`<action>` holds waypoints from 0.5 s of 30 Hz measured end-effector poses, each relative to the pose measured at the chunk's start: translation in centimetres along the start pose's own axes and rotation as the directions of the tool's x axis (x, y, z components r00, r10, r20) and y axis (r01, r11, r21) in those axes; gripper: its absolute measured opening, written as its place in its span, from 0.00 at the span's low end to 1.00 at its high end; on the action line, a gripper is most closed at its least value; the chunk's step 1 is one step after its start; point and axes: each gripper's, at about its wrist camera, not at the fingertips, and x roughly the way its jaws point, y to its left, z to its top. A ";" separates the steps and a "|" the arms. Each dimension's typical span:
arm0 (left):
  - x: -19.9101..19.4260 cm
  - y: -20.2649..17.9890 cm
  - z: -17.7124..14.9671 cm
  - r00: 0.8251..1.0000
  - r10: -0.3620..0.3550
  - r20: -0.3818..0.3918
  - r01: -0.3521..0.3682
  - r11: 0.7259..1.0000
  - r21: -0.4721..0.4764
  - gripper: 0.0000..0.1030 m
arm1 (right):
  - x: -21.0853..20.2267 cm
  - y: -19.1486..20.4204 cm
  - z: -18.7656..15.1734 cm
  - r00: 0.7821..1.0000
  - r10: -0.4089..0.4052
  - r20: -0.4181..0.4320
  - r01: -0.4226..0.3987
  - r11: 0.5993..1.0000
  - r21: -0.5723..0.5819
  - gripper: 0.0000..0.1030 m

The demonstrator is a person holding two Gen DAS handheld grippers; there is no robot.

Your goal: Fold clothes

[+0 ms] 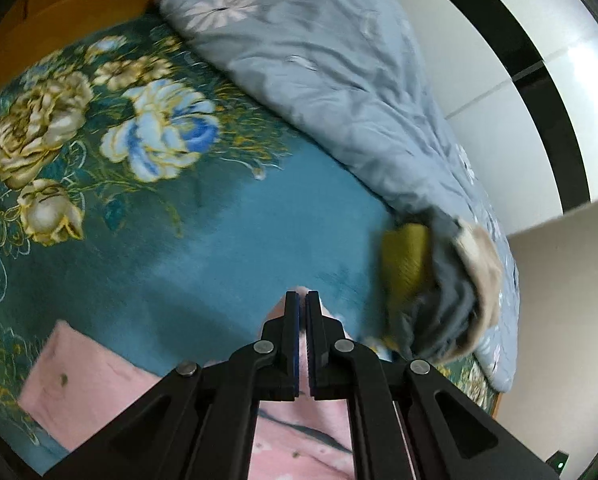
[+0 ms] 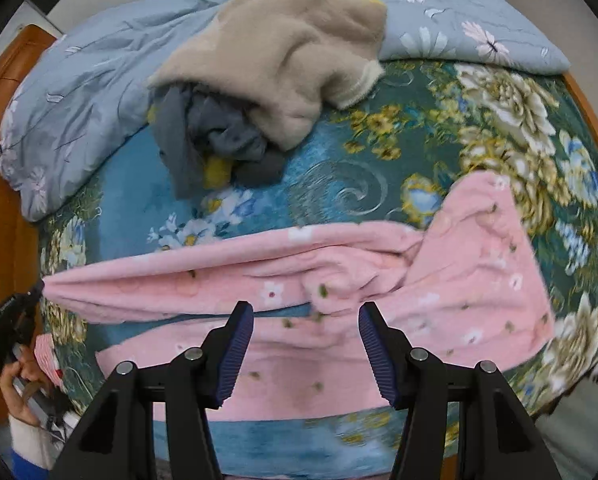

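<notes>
A pink floral fleece garment (image 2: pixel 339 280) lies across the teal flowered bedspread (image 2: pixel 339 192), with one edge pulled taut to the left. My left gripper (image 1: pixel 302 298) is shut on an edge of the pink garment (image 1: pixel 299 440), which hangs below the fingers. It also shows at the left edge of the right wrist view (image 2: pixel 31 296), holding the garment's stretched end. My right gripper (image 2: pixel 305 316) is open just above the garment's near side, holding nothing.
A pile of clothes, a beige fleece (image 2: pixel 283 60) over grey (image 2: pixel 219 136) and yellow pieces, sits at the back against a grey-blue flowered quilt (image 2: pixel 79 92). The same pile (image 1: pixel 439 280) lies right of my left gripper. A wooden bed frame (image 2: pixel 3 160) borders the left.
</notes>
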 end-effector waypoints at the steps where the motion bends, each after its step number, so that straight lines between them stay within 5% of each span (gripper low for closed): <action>1: 0.3 1.3 0.8 1.000 0.003 0.001 -0.003 1.000 -0.022 0.00 | 0.3 1.2 -0.1 1.000 -0.012 -0.006 0.012 1.000 0.010 0.57; 8: 1.8 7.8 3.5 0.997 -0.048 -0.063 0.040 0.991 -0.129 0.00 | 4.0 12.0 0.1 0.997 -0.041 -0.059 0.036 0.997 -0.074 0.57; 15: 2.1 12.4 2.6 0.988 -0.113 -0.102 0.085 0.965 -0.248 0.00 | 6.1 18.3 0.1 0.995 -0.068 -0.074 0.052 0.979 -0.196 0.57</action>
